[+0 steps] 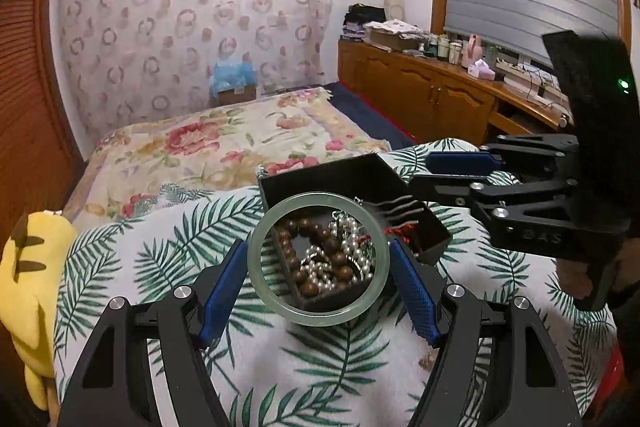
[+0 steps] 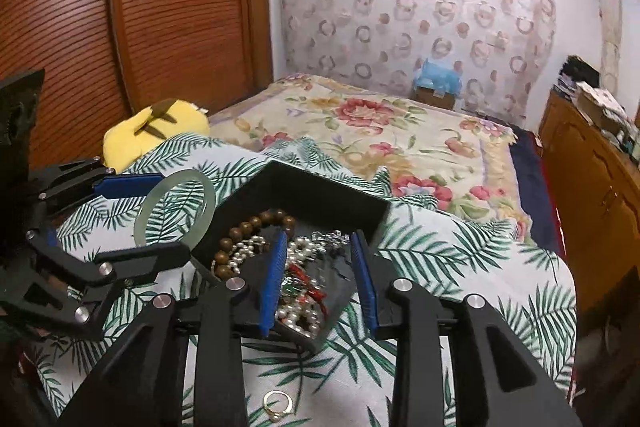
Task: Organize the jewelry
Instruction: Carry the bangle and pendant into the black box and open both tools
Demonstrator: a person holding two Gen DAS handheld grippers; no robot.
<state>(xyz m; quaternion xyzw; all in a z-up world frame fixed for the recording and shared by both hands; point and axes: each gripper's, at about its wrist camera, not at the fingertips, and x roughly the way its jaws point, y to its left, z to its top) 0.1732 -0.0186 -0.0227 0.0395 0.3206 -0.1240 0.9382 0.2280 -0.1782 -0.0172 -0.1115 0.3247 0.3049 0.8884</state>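
- The black box [image 2: 328,203] sits on the leaf-print bedcover [image 1: 320,367] near the bed's near edge, one corner pointing toward the far wall.
- The left tool [image 1: 318,277] grips a green bangle [image 1: 318,259] across its width, held above the box; on smooth pads it could slip and miss.
- The right tool [image 2: 320,275] hovers part-open over the beads [image 2: 248,227], holding nothing; it may snag strands.
- A gold ring [image 2: 277,404] lies on the cover and could get lost in the folds.
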